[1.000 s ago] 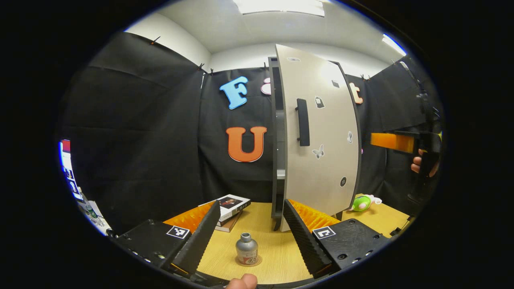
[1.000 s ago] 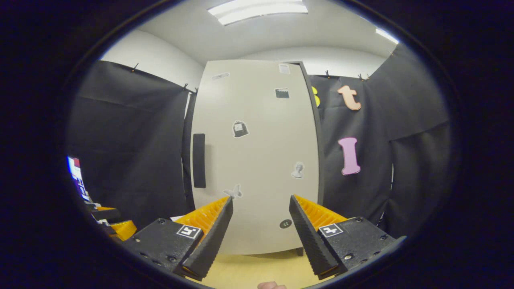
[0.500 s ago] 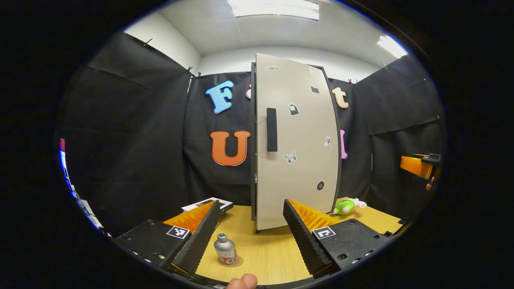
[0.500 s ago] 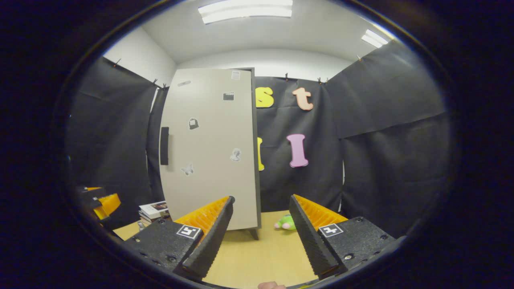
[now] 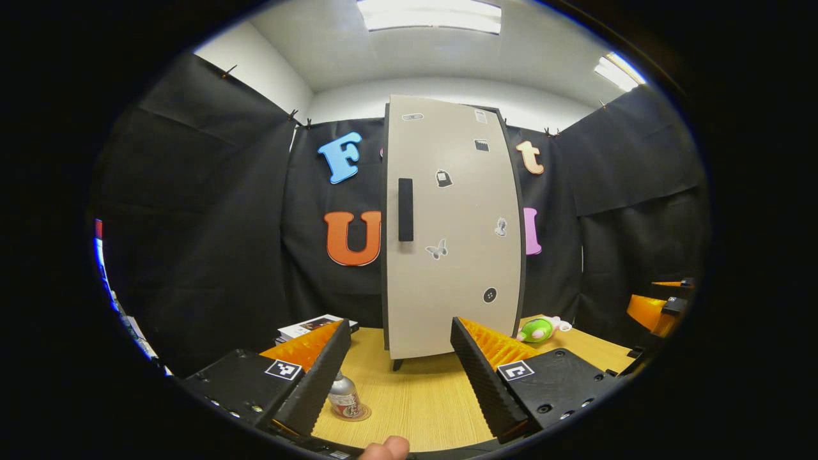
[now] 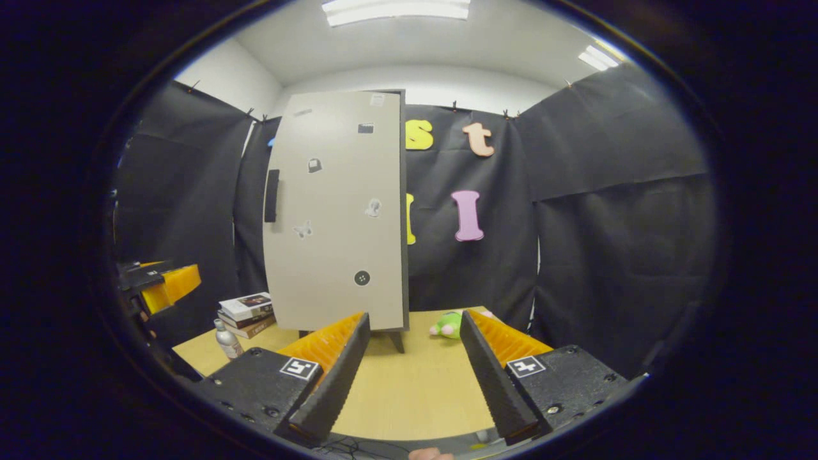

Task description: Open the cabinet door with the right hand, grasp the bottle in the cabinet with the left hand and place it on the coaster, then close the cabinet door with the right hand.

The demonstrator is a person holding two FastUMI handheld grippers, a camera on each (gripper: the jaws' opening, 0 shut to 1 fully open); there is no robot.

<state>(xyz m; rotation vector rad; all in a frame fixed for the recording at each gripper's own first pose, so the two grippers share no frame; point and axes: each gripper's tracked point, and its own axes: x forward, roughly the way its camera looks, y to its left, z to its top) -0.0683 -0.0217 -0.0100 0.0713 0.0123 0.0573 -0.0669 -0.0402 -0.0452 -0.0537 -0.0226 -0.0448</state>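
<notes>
The tall cabinet (image 5: 450, 230) stands on the wooden table (image 5: 422, 399) with its beige door flush against the frame and its black handle (image 5: 405, 209) on the left side. A small silver bottle (image 5: 344, 396) stands upright on a round coaster (image 5: 358, 413), close to my left gripper's left finger. My left gripper (image 5: 400, 321) is open and holds nothing, well back from the cabinet. My right gripper (image 6: 414, 314) is open too, facing the cabinet (image 6: 339, 211) from a distance. In the right gripper view the bottle (image 6: 227, 338) shows at the left.
A stack of books (image 6: 246, 312) lies left of the cabinet. A green plush toy (image 6: 449, 323) lies at its right foot. The other gripper (image 5: 658, 306) shows at the right edge of the left gripper view, and the other gripper (image 6: 163, 284) at the left edge of the right gripper view.
The cabinet door went from ajar to shut. Both grippers drew back from the cabinet, which now looks smaller. The bottle stayed on the coaster.
</notes>
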